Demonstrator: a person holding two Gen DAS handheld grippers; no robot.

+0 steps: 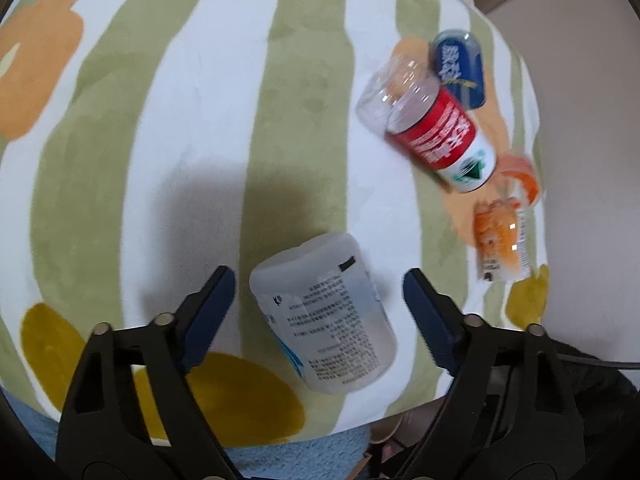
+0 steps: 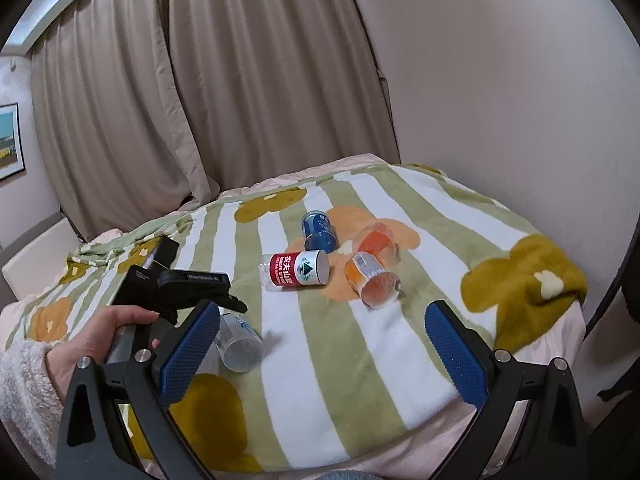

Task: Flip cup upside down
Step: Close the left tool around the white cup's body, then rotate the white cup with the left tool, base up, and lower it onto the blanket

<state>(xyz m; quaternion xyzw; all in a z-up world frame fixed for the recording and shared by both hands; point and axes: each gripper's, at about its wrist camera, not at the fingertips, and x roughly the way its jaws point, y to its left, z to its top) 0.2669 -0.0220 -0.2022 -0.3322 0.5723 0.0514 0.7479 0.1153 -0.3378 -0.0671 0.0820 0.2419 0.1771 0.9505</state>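
Two claws wide, holding nothing | left gripper (image 1: 318, 312) straddles my cup (image 1: 324, 316), lower centre | step: approach | next: close, lift, invert | right gripper (image 2: 320, 344) idle.

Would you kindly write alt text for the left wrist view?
An open left hand-held gripper straddles a frosted white cup lying on its side on a striped blanket. Farther right lie a red-labelled cup, a blue one and an orange one.

Black clamp-style hand-held gripper (image 2: 322, 344) with blue textured pads (image 2: 188, 350), silver rivets; fuzzy cream sleeve (image 2: 24, 392).
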